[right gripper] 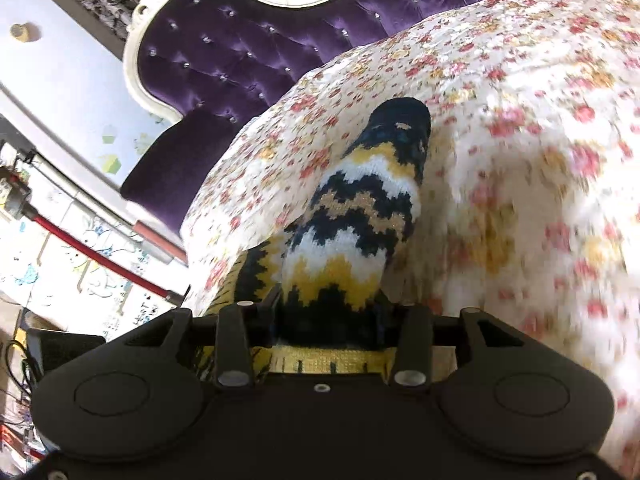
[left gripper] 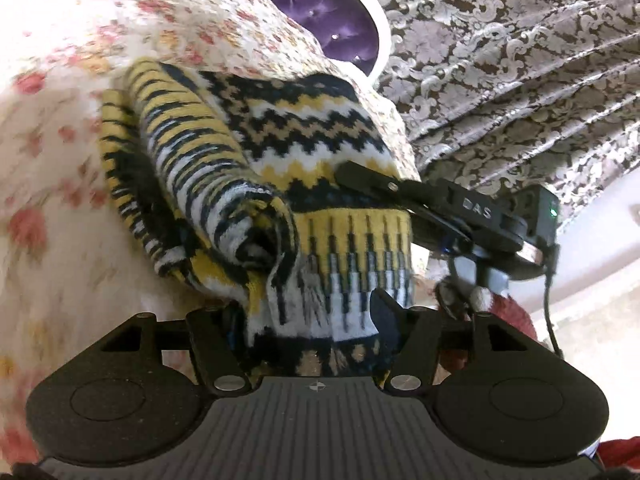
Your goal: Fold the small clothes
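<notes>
Two tongs have hold of one small knitted garment point(left gripper: 304, 168), a child-sized sweater in yellow, navy, white and tan zigzag bands, and carry it above the bed's cream quilt with pink and yellow flowers point(left gripper: 60, 152). The left tongs point(left gripper: 316, 332) are closed on a bottom stretch of the knit, the cloth bunched between their fingers. The right tongs point(right gripper: 328, 320) pinch another edge, and the left wrist view shows them reaching in from the right and clamped on the hem band. One striped sleeve point(left gripper: 200, 184) is rolled loosely over the body, so the garment looks gathered, not laid in neat layers. Judging by this, the fold is only partly made: the piece is off the bed, held along one edge, and it has yet to be laid flat, doubled over and squared up. No finished folded clothes show near the purple tufted headboard point(right gripper: 240, 40)
</notes>
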{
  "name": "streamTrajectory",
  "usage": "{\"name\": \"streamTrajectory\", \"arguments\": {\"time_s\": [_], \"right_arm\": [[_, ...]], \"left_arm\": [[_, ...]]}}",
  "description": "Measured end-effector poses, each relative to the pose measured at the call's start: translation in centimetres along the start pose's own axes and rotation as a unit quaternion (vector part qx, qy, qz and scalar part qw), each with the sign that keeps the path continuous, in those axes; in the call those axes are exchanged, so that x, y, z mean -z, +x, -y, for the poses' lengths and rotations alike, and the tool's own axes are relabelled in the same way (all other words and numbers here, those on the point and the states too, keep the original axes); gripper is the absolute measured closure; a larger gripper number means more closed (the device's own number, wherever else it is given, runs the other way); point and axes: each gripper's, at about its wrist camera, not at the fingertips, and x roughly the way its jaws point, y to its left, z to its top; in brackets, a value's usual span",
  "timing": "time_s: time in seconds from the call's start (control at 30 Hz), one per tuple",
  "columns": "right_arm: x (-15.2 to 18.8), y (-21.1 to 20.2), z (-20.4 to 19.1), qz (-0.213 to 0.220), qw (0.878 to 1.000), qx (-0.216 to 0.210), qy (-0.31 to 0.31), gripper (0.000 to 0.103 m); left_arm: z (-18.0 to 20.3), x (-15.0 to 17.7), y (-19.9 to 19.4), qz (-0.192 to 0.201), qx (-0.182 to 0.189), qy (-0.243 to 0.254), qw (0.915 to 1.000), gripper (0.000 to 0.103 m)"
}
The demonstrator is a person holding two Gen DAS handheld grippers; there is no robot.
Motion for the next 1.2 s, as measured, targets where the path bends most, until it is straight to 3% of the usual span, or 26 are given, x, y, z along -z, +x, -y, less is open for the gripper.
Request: {"name": "streamTrajectory", "arguments": {"time_s": [0.1,0.17,0.3,0.47,0.57,0.73,0.83,0.97,1.1,1.2], "right_arm": [[1.3,-0.6,-0.2,0.014,1.000,0.017,-0.016,0.041],[2.2,-0.9,-0.3,0.029,0.998,0.045,-0.032,0.038],[3.6,-1.7,0.3,0.049,0.995,0.078,-0.039,0.033],[5.4,-2.1,0.3,0.059,0.986,0.134,-0.074,0.021],[6.5,-2.2,0.1,0.062,0.983,0.150,-0.088,0.016],[7.9,-3.3,-0.1,0.075,0.978,0.165,-0.101,0.002],[8.7,-4.2,-0.5,0.091,0.976,0.164,-0.114,0.000],[9.3,-5.7,-1.2,0.121,0.970,0.164,-0.130,0.000],[9.7,-7.5,-2.4,0.162,0.965,0.152,-0.142,0.000],[9.9,-8.8,-3.5,0.194,0.958,0.147,-0.150,0.000]], "left_arm": [[-0.3,1.3,-0.7,0.039,-0.026,-0.009,0.9989,0.045],[-0.1,2.1,-1.5,0.067,-0.068,0.004,0.9954,0.045],[0.3,2.8,-1.8,0.095,-0.161,0.037,0.9816,0.043],[0.8,3.9,-1.6,0.111,-0.202,0.063,0.9709,0.040],[1.9,4.9,-1.5,0.121,-0.248,0.105,0.9553,0.031],[3.1,6.3,-2.2,0.149,-0.287,0.134,0.9368,0.026],[4.2,6.8,-2.9,0.173,-0.320,0.150,0.9193,0.021],[6.0,7.3,-3.5,0.199,-0.355,0.169,0.8976,0.003],[7.7,7.6,-3.7,0.219,-0.368,0.181,0.8855,0.001],[8.9,7.7,-3.7,0.233,-0.360,0.189,0.8836,0.001]]}}
